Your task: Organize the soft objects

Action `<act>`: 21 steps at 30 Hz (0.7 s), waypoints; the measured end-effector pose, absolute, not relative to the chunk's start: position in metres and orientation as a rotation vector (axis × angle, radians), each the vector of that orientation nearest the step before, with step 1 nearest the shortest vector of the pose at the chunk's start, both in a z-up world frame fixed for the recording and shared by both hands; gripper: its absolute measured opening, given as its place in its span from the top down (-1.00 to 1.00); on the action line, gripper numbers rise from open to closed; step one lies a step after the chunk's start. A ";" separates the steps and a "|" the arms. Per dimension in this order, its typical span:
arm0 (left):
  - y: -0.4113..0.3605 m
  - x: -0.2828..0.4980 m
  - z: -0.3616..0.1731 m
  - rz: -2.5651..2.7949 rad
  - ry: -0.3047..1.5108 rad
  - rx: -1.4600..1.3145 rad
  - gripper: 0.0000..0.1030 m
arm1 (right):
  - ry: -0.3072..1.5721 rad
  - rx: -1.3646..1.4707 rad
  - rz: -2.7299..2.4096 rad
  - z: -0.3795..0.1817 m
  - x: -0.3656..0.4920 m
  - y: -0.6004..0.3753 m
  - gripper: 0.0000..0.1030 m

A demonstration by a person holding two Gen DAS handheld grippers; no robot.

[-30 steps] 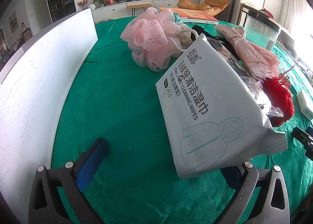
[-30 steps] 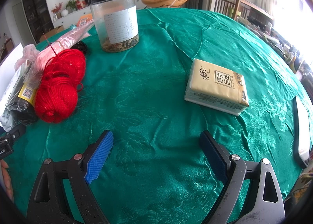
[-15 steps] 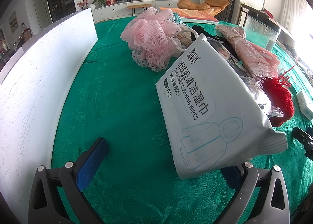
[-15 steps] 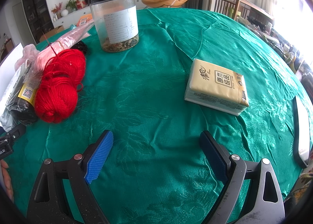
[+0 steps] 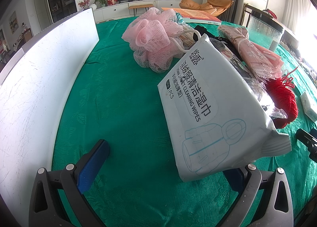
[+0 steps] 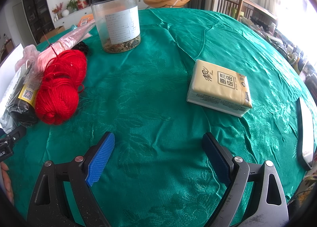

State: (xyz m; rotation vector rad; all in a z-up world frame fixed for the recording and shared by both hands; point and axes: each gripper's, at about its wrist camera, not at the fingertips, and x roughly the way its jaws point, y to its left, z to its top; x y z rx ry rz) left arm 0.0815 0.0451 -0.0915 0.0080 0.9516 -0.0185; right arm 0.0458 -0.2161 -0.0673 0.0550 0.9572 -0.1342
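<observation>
Left gripper (image 5: 164, 164) sits wide open, nothing held; the wet wipes pack (image 5: 208, 106) overlaps its right finger, so contact there is unclear. Right gripper (image 6: 158, 155) is also spread wide and empty over bare green tablecloth (image 6: 158, 88). No change across the last second: both tools static, nothing shifted, so sorting hasn't started.

Wipes pack lies ahead-right of the left gripper, propped on the pile, long axis running from near-right to far-left, crimped end toward the tool. Pink bath pouf (image 5: 156, 42) is further ahead. Red yarn ball (image 6: 59, 88) is ahead-left of the right gripper, tissue pack (image 6: 220, 90) ahead-right, lying flat, long axis slanting near-right to far-left.
</observation>
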 end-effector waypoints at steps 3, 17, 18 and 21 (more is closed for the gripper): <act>0.045 0.082 -0.091 -0.019 0.952 0.008 -1.00 | 0.957 0.055 -0.134 -0.067 0.046 -0.216 -0.79; 0.048 0.046 -0.055 -0.145 1.025 -0.098 -1.00 | 0.957 0.059 -0.132 -0.067 0.046 -0.216 -0.78; 0.051 0.050 -0.042 -0.158 1.003 -0.126 -1.00 | 0.955 0.074 -0.124 -0.065 0.045 -0.218 -0.78; 0.060 0.082 -0.011 -0.155 0.975 -0.191 -1.00 | 0.811 0.172 -0.055 -0.038 0.028 -0.227 -0.76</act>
